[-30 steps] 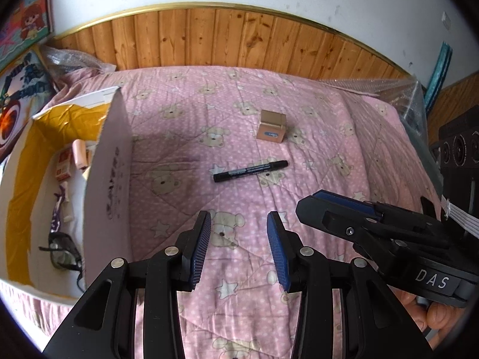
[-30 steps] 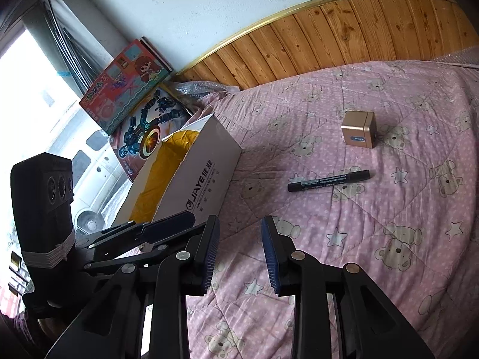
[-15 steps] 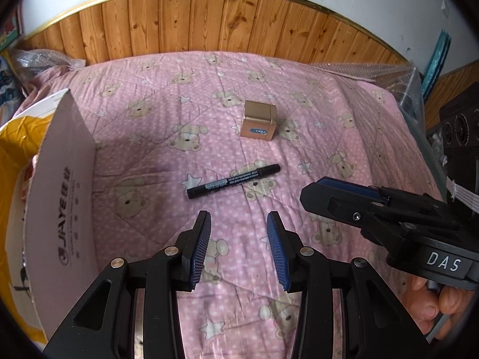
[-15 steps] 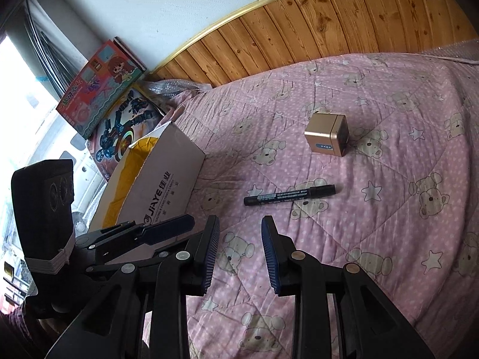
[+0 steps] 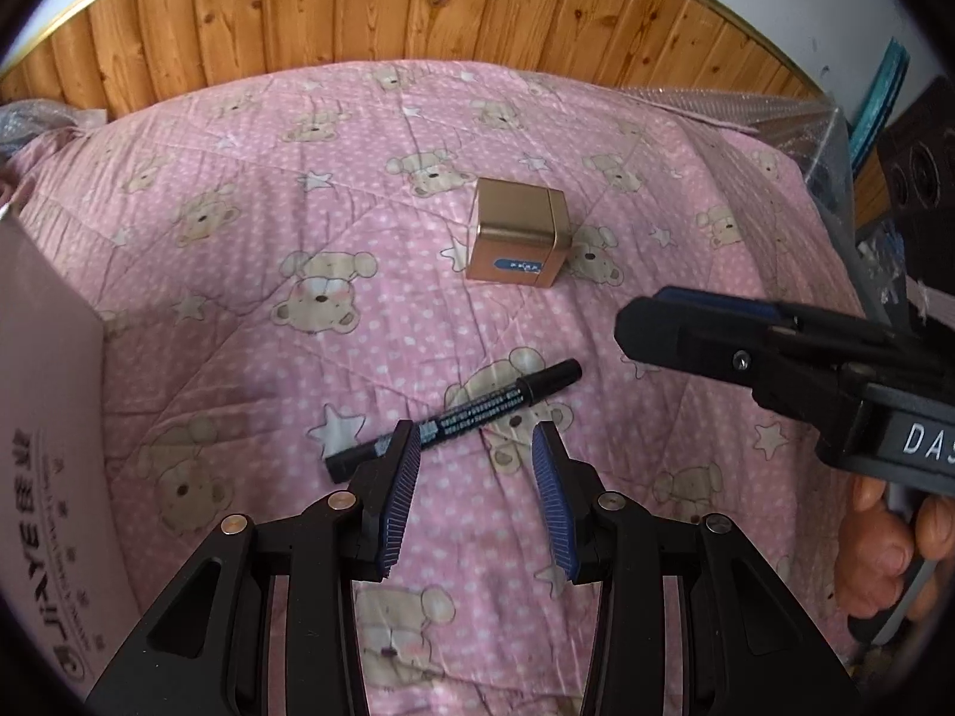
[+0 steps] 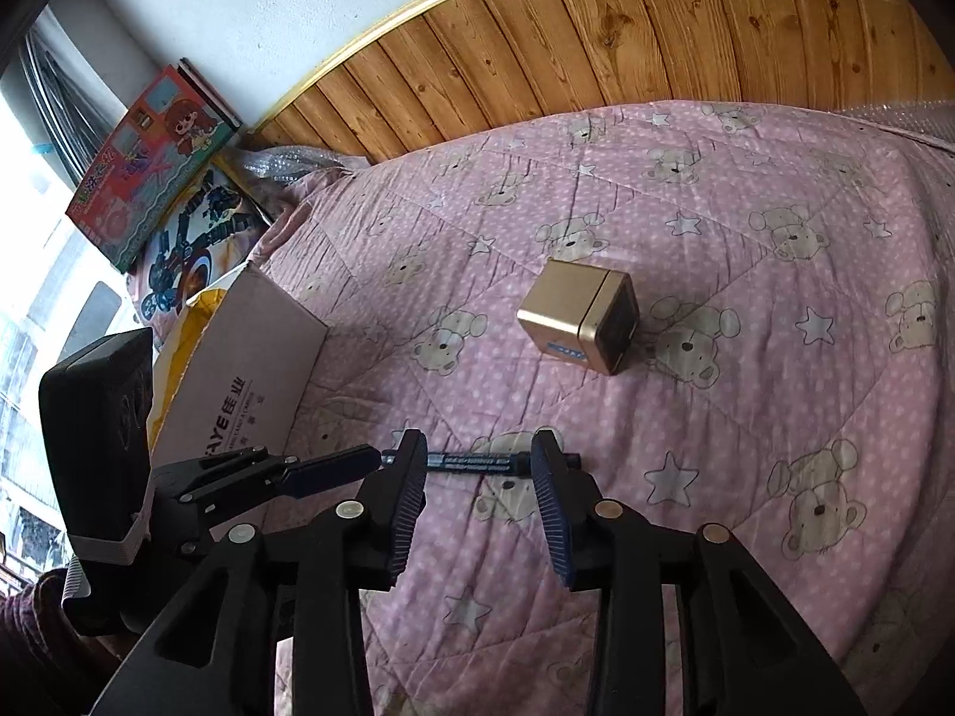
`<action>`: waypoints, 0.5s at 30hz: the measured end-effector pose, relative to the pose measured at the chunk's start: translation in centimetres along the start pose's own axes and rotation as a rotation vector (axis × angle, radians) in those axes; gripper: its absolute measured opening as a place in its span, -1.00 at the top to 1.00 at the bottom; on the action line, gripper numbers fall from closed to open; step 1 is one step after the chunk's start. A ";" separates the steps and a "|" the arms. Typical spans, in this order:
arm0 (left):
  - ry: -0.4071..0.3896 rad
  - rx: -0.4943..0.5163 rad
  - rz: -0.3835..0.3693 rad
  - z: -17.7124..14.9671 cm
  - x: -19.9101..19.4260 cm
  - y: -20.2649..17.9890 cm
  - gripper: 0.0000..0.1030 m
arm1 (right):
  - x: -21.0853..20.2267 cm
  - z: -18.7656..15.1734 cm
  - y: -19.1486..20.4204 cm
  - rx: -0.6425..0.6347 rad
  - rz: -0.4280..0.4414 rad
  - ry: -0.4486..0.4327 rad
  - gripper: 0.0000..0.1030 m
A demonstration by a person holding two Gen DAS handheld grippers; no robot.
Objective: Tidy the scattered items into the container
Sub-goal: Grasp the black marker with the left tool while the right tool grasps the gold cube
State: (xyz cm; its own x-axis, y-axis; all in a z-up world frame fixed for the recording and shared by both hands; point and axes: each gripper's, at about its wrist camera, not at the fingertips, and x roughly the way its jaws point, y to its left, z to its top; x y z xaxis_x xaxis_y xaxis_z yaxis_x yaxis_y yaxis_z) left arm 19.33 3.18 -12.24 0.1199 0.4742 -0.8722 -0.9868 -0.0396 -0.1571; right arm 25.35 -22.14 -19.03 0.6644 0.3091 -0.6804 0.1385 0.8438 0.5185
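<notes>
A black marker pen (image 5: 471,417) lies on the pink bear-print quilt (image 5: 268,227). My left gripper (image 5: 474,447) is open and empty, its left fingertip just over the pen's near end. In the right wrist view the pen (image 6: 477,460) lies crosswise just beyond my open, empty right gripper (image 6: 479,453). A gold cube box (image 5: 516,241) sits past the pen; it also shows in the right wrist view (image 6: 579,314). The cardboard container (image 6: 239,370) stands at the left, its white wall (image 5: 48,435) at the left edge.
A wooden headboard (image 5: 418,6) runs along the far side of the bed. Toy boxes (image 6: 149,161) lean on the wall beyond the container. Bubble wrap (image 5: 776,113) lies at the bed's right edge. The other gripper (image 5: 776,358) reaches in from the right.
Both grippers have moved forward and down toward the pen, which now lies right at their fingertips. The container has slid to the left edge of view. Both stayed open.
</notes>
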 end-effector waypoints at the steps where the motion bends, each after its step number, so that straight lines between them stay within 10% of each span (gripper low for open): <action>1: 0.002 0.009 -0.010 0.3 0.4 -0.1 0.20 | 0.3 0.4 -0.4 -0.009 -0.013 0.002 0.01; 15: 0.037 0.128 -0.004 0.8 5.5 -0.8 0.05 | 7.1 5.6 -1.7 -0.378 -0.160 0.128 -0.53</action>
State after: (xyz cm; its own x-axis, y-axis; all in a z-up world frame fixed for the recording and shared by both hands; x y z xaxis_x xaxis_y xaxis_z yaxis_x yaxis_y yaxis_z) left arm 20.73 6.53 -16.56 0.1259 0.4409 -0.8887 -0.9918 0.0764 -0.1026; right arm 33.93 -23.86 -21.85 0.5569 0.1929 -0.8079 -0.0625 0.9796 0.1908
